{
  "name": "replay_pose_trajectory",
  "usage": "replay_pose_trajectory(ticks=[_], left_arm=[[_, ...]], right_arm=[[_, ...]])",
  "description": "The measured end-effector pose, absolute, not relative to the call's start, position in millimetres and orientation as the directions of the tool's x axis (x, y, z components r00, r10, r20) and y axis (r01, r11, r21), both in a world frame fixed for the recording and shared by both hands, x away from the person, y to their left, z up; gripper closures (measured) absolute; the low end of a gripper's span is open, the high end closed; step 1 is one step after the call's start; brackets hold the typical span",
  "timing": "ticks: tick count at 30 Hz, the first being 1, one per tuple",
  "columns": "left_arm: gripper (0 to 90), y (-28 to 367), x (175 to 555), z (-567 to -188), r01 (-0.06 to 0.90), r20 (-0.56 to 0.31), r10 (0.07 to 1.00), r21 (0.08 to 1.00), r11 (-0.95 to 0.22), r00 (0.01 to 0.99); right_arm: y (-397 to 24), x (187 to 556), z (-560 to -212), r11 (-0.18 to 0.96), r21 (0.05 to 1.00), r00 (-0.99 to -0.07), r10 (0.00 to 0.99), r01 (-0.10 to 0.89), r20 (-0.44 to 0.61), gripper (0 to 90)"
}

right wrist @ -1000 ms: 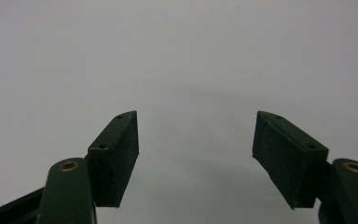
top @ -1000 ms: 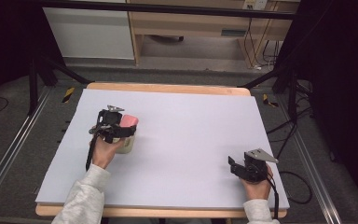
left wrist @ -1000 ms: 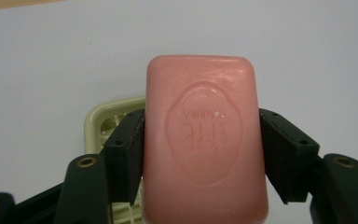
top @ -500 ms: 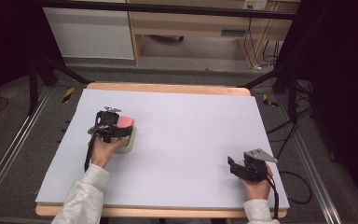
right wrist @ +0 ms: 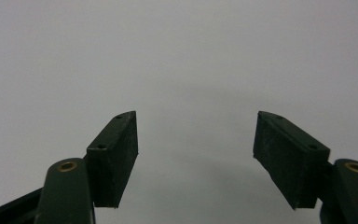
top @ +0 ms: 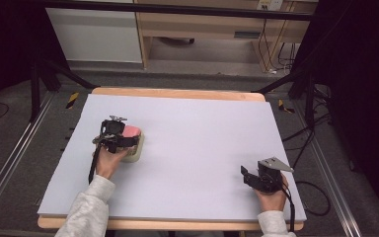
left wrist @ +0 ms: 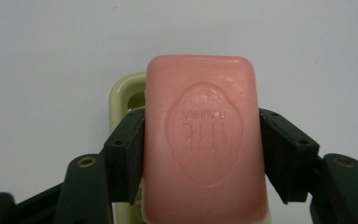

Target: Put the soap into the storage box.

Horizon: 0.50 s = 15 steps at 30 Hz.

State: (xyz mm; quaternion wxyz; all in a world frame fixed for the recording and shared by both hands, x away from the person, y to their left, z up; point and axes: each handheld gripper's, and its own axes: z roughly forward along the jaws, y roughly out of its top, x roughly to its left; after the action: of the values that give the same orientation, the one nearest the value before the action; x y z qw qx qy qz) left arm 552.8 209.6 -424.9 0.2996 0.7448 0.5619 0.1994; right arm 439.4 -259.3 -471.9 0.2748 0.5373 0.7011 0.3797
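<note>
— What have you got in your left gripper (left wrist: pixel 200 140)?

— A pink bar of soap (left wrist: pixel 204 140). My two pads press on its long sides, so it's clamped tight, stamped face up toward the camera.

— Where is it over the tabletop (top: pixel 207 138)?

— Toward the left edge, about midway between the far and near edges. From above, the soap (top: pixel 131 132) sits right over a cream soap dish (top: pixel 134 152); the dish (left wrist: pixel 127 95) peeks out behind the bar. I can't quite tell whether the soap touches the dish or hangs just above it.

— And your right gripper (right wrist: pixel 196 154)?

— Its jaws stand apart with nothing between them, just bare white surface. It rests near the tabletop's near right corner (top: pixel 249 177), well apart from the soap.
</note>
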Motion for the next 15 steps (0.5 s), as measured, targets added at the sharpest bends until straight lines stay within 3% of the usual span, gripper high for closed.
replay_pose_trajectory(ticks=[15], left_arm=[[36.8,210.6,553.0,-434.3,0.733,-0.037,0.958,0.653,-0.191,0.284]], right_arm=[[-259.0,439.7,-472.1,0.137,0.827,-0.273,0.962,0.545,0.021,30.7]])
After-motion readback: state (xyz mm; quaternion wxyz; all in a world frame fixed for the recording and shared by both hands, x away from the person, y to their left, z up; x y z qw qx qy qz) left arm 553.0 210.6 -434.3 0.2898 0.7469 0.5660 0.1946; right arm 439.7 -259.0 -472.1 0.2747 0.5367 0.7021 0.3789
